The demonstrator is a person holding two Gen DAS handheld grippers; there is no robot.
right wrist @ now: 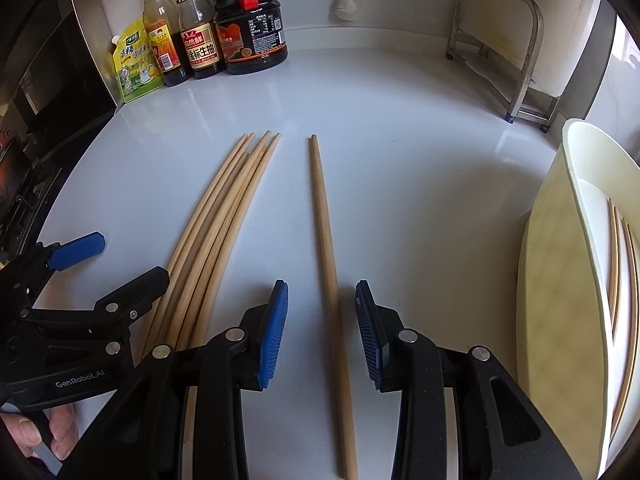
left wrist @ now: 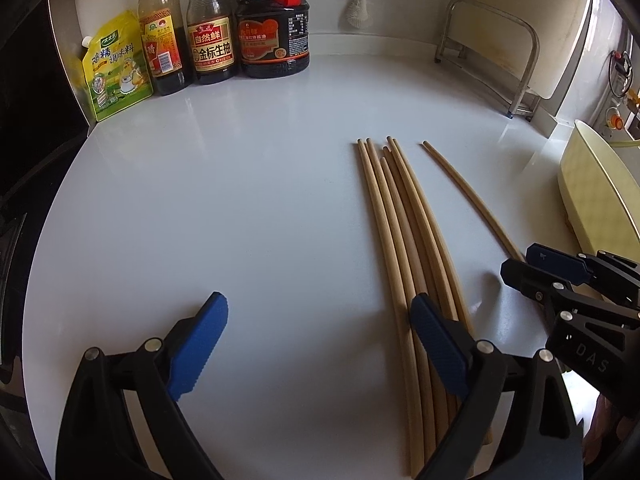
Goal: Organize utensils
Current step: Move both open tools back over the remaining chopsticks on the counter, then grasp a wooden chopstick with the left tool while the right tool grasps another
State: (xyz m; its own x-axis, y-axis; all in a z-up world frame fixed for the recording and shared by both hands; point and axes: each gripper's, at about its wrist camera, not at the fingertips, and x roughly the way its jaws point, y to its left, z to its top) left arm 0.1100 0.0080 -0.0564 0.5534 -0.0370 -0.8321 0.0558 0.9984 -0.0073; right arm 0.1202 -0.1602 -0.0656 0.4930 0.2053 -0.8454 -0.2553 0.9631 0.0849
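While single chopstick (right wrist: pixel 329 264) lies on white counter (right wrist: pixel 420 184), untouched between parted right gripper (right wrist: pixel 321 330) pads, bundle of chopsticks (left wrist: pixel 404 240) is overlapped by spread-open, empty left gripper (left wrist: pixel 318 346).

We lose the near ends of the bundled chopsticks (left wrist: pixel 404 248) under the left gripper's (left wrist: pixel 318 344) right finger and off the bottom edge, and the lone chopstick (right wrist: pixel 326 248) runs out of the right wrist view the same way. The cream container (right wrist: pixel 560 288) is cut by the right edge, so we can't count the sticks inside. Only fingertips of the person's hand (right wrist: pixel 44 432) show, bottom left.
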